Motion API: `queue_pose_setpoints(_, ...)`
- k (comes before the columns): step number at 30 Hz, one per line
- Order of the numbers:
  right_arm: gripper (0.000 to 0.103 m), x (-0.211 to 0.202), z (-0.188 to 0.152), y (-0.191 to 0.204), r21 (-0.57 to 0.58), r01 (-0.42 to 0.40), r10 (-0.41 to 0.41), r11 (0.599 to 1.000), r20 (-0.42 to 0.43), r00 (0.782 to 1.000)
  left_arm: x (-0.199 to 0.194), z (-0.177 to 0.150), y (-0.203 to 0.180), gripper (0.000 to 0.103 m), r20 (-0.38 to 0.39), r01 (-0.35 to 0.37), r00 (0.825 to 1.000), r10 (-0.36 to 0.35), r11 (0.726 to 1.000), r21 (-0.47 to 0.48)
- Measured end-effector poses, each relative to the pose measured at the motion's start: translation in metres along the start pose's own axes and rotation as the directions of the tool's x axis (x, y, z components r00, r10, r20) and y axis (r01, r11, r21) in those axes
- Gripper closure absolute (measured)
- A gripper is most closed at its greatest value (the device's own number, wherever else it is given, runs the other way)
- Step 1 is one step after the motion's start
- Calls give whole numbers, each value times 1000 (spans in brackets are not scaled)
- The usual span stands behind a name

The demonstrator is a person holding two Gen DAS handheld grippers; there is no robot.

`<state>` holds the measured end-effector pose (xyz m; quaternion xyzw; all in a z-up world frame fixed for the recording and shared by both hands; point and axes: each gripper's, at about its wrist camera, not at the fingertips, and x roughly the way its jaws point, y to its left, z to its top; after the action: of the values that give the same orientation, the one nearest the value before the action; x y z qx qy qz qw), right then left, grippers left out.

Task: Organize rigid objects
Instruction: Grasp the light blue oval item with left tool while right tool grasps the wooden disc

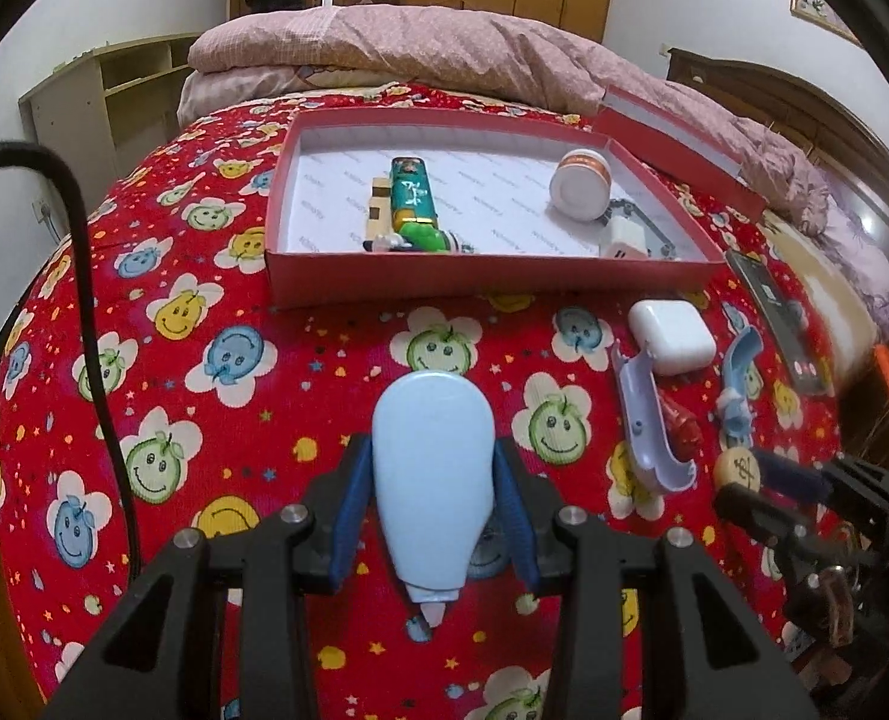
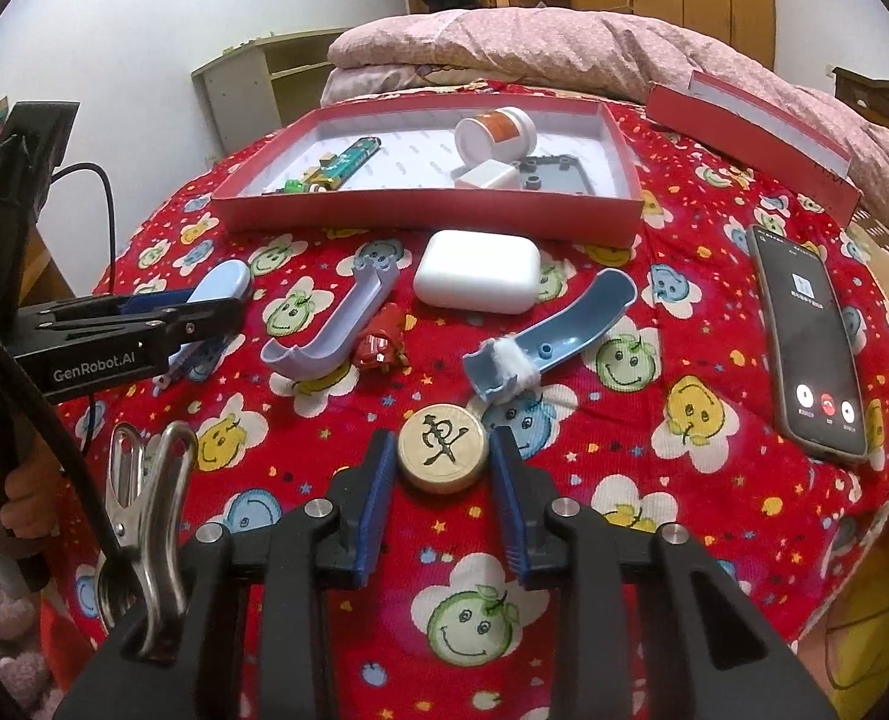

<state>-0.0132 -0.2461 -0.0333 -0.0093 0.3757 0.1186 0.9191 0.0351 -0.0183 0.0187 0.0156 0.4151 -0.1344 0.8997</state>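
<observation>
My left gripper [image 1: 432,450] is shut on a light blue teardrop-shaped plastic case [image 1: 432,480], held above the red bedspread with its narrow end toward the camera. My right gripper [image 2: 442,441] is shut on a round wooden chess piece [image 2: 442,456] with a dark carved character, low over the spread. Ahead lies an open red box [image 2: 420,216] holding a green lighter [image 2: 339,165], a white jar [image 2: 495,132], a white charger [image 2: 483,175] and a grey plate [image 2: 555,177]. The right wrist view shows the left gripper [image 2: 204,306] at the left.
Loose on the spread lie a white earbud case [image 2: 477,279], a lilac curved piece [image 2: 336,324], a small red toy [image 2: 381,345], a blue curved piece [image 2: 552,330] and a phone [image 2: 810,348]. The box lid [image 2: 750,132] lies at the back right. A metal clip [image 2: 144,510] hangs left.
</observation>
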Motion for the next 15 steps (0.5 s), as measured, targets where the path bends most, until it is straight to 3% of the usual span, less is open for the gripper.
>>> queue_pose_setpoints(15, 70, -16, 7, 3, -16, -36, 37, 999, 57, 998, -32, 13, 2, 61, 80, -14, 997, 16, 1000, -27)
